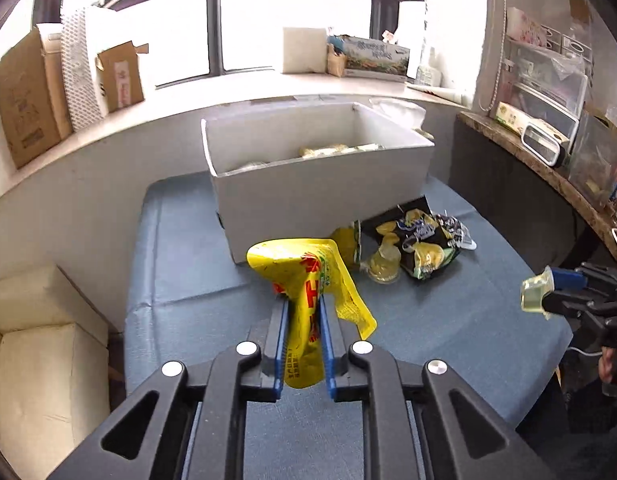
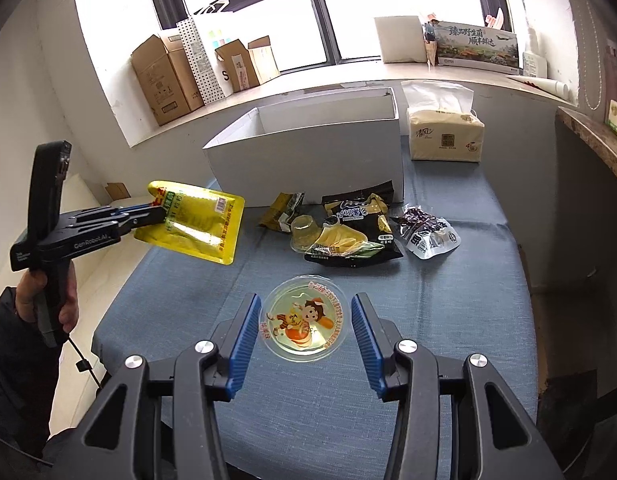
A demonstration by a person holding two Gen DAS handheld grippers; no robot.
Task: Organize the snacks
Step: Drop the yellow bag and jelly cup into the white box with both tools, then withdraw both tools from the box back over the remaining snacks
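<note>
My left gripper [image 1: 302, 300] is shut on a yellow snack pouch [image 1: 304, 280] and holds it in the air in front of the white box [image 1: 308, 196]. The right wrist view shows that pouch [image 2: 196, 220] hanging from the left gripper [image 2: 158, 210] at the table's left edge. My right gripper [image 2: 305, 298] is shut on a clear jelly cup [image 2: 302, 322] with a cartoon lid. The left wrist view shows this cup [image 1: 534, 294] in the air at the right gripper [image 1: 548, 292]. Some snacks lie inside the box.
In front of the box [image 2: 308, 160] lie a black chip bag [image 2: 356, 228], a second jelly cup [image 2: 304, 232], a dark yellow packet [image 2: 282, 210] and a dark clear-ended packet [image 2: 428, 232]. A tissue pack [image 2: 444, 132] stands right of the box. A blue cloth [image 2: 448, 320] covers the table.
</note>
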